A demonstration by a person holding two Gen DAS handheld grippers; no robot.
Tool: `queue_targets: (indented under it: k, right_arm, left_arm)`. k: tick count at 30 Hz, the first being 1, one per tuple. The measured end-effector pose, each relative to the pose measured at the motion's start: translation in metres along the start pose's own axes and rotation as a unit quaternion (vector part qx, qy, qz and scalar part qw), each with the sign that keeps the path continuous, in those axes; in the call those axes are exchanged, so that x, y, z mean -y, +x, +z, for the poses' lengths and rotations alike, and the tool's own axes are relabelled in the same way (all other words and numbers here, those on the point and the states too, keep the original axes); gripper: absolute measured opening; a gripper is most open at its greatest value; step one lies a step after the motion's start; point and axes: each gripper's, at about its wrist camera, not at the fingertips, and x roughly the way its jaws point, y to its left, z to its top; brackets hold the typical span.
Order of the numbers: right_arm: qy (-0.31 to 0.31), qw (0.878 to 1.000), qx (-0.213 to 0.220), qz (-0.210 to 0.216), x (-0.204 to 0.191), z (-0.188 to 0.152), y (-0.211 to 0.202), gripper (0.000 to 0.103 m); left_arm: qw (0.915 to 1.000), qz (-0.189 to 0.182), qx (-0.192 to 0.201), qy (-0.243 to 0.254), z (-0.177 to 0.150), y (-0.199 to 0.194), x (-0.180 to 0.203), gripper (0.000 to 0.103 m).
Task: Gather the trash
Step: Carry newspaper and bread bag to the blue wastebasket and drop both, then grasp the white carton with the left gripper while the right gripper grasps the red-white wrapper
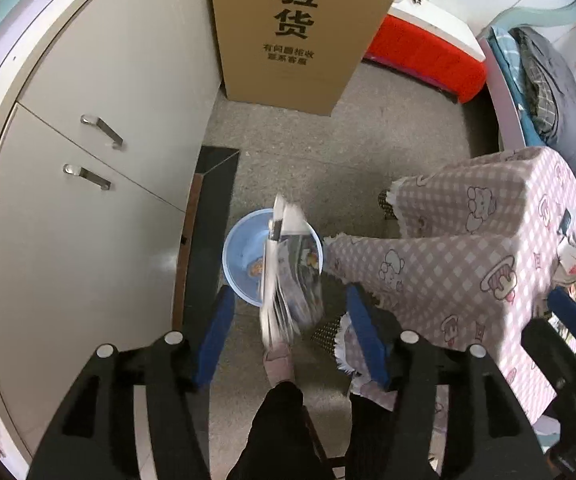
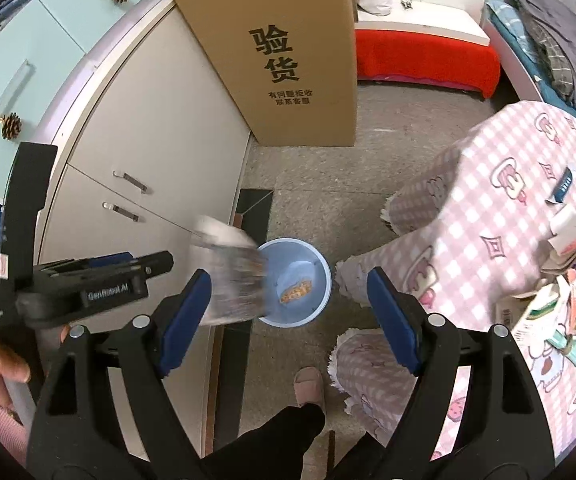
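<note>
Now both held high, aimed down at floor: left gripper (image 1: 288, 336) spread wide, gripping nothing; right gripper (image 2: 288, 312) spread wide too. Blurred paper wad (image 1: 288, 276) mid-air just over blue bin (image 1: 234, 248). Only right view shows orange scrap (image 2: 296, 292) inside bin, plus trash pile (image 2: 567, 292) at tablecloth edge.

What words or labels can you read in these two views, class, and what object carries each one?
"验货": large black print on the cardboard box.
Two small lines beneath it on the box: too blurred to read surely.
"GenRobot.AI": on the left gripper body.
Print on the falling papers and table packets: unreadable.
</note>
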Motion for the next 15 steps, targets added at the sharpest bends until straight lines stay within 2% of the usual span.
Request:
queue_targets:
  k: [1, 5, 8, 15]
  right_arm:
    - [0.003, 1.000, 0.001, 0.001, 0.003, -0.001, -0.003, 0.079]
    - [0.010, 1.000, 0.009, 0.004, 0.014, -0.002, -0.015, 0.079]
    - [0.017, 1.000, 0.016, 0.006, 0.025, -0.004, -0.025, 0.079]
    - [0.040, 0.999, 0.033, 0.004, 0.067, -0.015, -0.056, 0.079]
  left_arm:
    - [1.0000, 0.000, -0.003, -0.006, -0.001, -0.001, 0.001, 0.062]
    - [0.9999, 0.014, 0.003, -0.010, -0.008, -0.006, 0.007, 0.063]
    - [0.9999, 0.010, 0.008, -0.009, -0.017, -0.015, 0.018, 0.063]
    - [0.9991, -0.011, 0.023, 0.033, -0.037, -0.035, 0.081, 0.063]
